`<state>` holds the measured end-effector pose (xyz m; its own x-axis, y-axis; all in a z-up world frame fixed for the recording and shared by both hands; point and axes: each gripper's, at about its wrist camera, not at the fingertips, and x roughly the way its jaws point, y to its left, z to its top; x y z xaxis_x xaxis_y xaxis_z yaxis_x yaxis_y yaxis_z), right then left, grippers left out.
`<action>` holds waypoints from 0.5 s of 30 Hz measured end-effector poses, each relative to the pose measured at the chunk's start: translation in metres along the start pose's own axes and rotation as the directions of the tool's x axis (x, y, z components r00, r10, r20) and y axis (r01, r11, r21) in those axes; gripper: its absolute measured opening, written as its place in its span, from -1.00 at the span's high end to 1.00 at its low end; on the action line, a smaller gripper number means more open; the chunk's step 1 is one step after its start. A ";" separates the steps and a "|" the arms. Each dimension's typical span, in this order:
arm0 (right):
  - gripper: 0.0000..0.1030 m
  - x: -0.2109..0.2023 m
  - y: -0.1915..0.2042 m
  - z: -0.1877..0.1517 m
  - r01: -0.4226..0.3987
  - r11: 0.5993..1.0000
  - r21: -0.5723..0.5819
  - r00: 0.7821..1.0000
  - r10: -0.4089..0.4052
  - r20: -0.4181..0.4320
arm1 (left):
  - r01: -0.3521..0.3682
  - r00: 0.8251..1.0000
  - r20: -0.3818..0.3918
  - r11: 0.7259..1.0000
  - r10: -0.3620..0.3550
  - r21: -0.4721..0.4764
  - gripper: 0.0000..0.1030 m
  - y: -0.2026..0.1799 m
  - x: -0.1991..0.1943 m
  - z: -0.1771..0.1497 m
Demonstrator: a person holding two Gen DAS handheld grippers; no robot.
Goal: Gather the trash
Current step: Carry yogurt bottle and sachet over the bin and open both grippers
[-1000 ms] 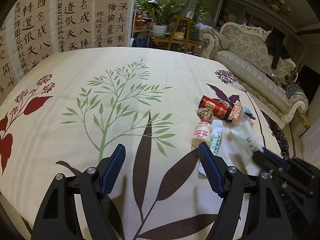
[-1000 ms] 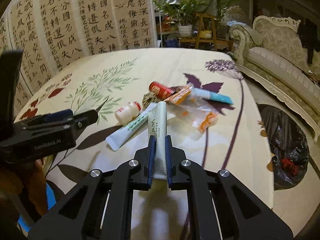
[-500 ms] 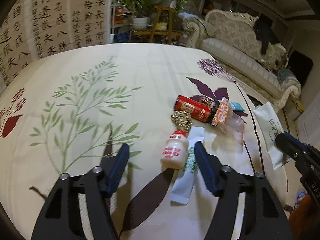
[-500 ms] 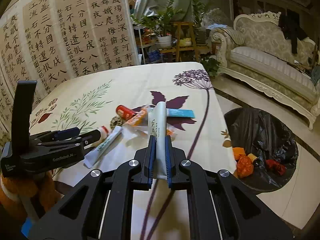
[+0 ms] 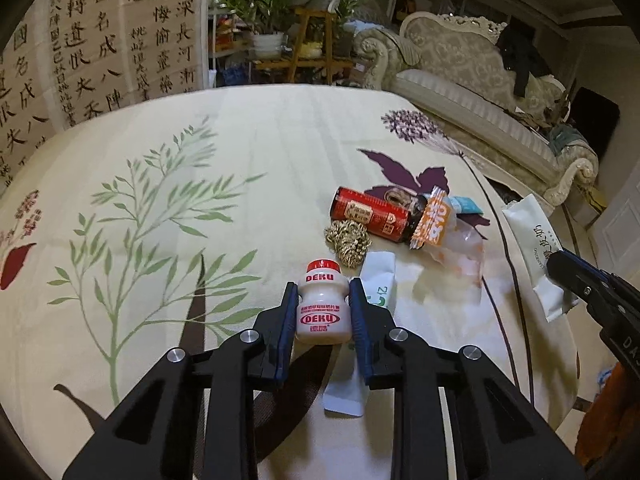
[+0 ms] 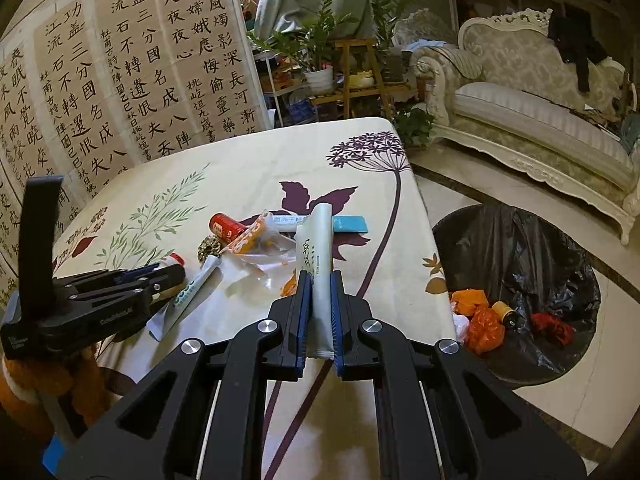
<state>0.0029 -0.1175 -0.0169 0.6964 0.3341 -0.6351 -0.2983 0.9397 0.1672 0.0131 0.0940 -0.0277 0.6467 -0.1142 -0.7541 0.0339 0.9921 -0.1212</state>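
Pickup is underway: left hand-held gripper (image 5: 322, 300) closing around the small DEKU bottle (image 5: 322, 305) on the table (image 5: 240, 140), right hand-held gripper (image 6: 320, 280) clamping a pale sachet (image 6: 318, 256), bound next for the bin (image 6: 520, 280).

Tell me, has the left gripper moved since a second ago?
Yes. The left gripper has advanced across the tablecloth from the dark leaf print to the small white bottle, now between its closing jaws.

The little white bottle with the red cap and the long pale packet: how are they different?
The little white bottle with the red cap is short and round; the long pale packet is flat and thin. The bottle lies on the flowery tablecloth between closing left jaws; the packet is clamped, lifted. Both have printed labels.
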 end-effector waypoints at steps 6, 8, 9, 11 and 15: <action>0.81 -0.006 -0.011 0.004 0.017 1.000 0.016 1.000 -0.018 0.023 | 0.000 0.996 0.092 1.000 0.000 0.000 0.48 -0.013 -0.028 0.005; 0.81 -0.008 -0.017 0.005 0.029 0.999 0.024 0.999 -0.029 0.029 | 0.019 0.993 0.116 1.000 -0.019 0.004 0.48 -0.020 -0.033 0.010; 0.81 -0.009 -0.021 0.006 0.037 0.999 0.030 0.999 -0.038 0.033 | 0.030 0.991 0.131 1.000 -0.031 0.010 0.48 -0.026 -0.036 0.012; 0.81 -0.011 -0.029 0.007 0.055 0.998 0.044 0.998 -0.057 0.040 | 0.056 0.987 0.152 0.998 -0.060 0.032 0.48 -0.040 -0.038 0.017; 0.81 -0.019 -0.054 0.009 0.107 0.991 0.080 0.992 -0.112 0.058 | 0.109 0.981 0.153 0.991 -0.119 0.075 0.48 -0.072 -0.028 0.026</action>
<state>0.0121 -0.1742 -0.0074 0.7619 0.2307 -0.6052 -0.1691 0.9729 0.1579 0.0130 0.0269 0.0189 0.7467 -0.2221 -0.6270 0.1610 0.9749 -0.1535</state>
